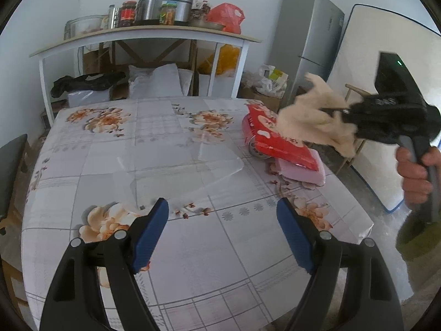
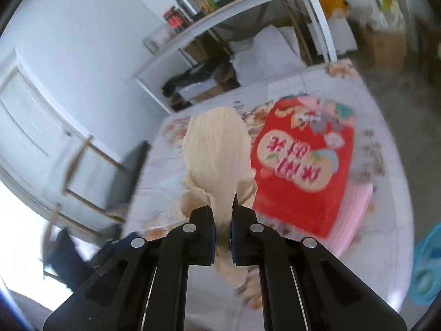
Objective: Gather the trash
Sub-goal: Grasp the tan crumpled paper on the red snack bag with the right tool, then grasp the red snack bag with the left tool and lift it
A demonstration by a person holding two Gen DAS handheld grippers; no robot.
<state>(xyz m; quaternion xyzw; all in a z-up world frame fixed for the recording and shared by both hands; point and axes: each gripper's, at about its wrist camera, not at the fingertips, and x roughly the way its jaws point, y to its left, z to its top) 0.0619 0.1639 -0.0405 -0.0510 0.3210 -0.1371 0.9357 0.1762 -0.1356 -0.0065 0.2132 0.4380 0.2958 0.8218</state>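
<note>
Pictured mid-collection at a flower-print counter [image 1: 193, 248]: right tongs [image 2: 222, 229] pinched tight on a crumpled wad of beige paper [image 2: 217, 151], lifted clear of the cloth and held in the air just beside a red packet [image 2: 303, 171]. Seen from the left wrist, the same wad [image 1: 311, 115] fanned out soft and ragged from the black tongs [image 1: 340, 110], gripped by a bare hand [image 1: 416, 176] at the counter's right edge. Left tongs [image 1: 223, 218] spread wide and empty, blue pads hovering low over the near half of the cloth. Judged to be the carry-off step: paper secured, no bin in clear sight, so next move likely called for a swing off the counter to wherever the trash was kept, grip kept firm against a light, springy load apt to slip. Paper crinkled, ribbed, thin as crepe. Red packet glossy, flat and rectangular, printed with cream ovals, resting on a pale pink slab [image 1: 303, 171] of soft-looking stacked sheets. In front of the left tongs, a clear plastic sheet [image 1: 182, 176], nearly invisible on the cloth, possibly next for collection. Cloth itself smooth, wipeable, checked in grey.
</note>
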